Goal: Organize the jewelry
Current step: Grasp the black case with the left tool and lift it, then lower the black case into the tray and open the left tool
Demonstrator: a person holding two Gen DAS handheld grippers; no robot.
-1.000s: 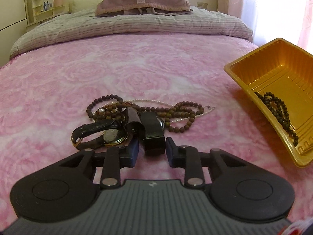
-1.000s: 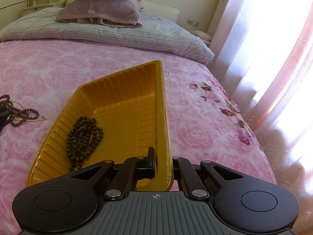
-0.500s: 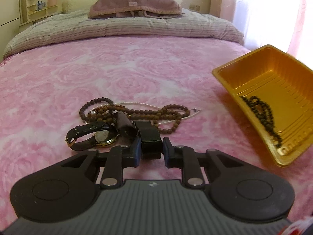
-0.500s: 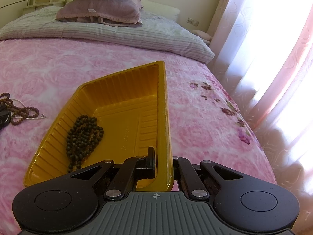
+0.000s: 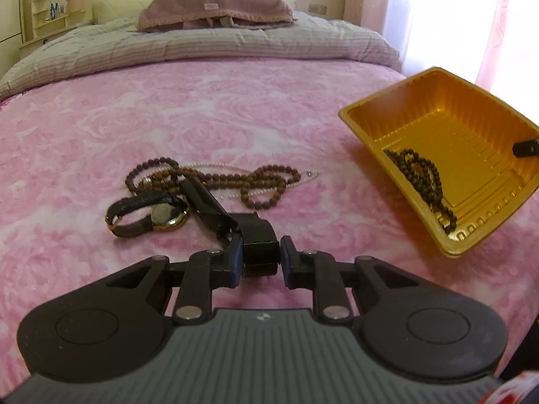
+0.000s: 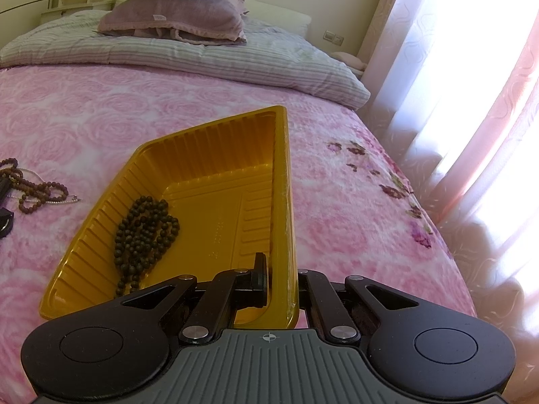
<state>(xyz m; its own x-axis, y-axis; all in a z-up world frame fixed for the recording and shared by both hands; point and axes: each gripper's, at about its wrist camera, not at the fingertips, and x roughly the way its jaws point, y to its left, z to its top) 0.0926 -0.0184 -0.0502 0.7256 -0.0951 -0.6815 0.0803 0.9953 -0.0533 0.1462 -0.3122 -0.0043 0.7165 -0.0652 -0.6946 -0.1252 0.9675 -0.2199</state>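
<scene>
Pink rose bedspread carries our jewelry. Our left gripper pinches the limp black watch strap; grip it mid-band. Our right gripper clamps the light, flexible gold tray's right wall.

Bed with pink rose-patterned bedspread. Lying directly on it: brown bead strands, gold-faced watch, folded striped quilt; gold tray tilted, one edge touching
</scene>
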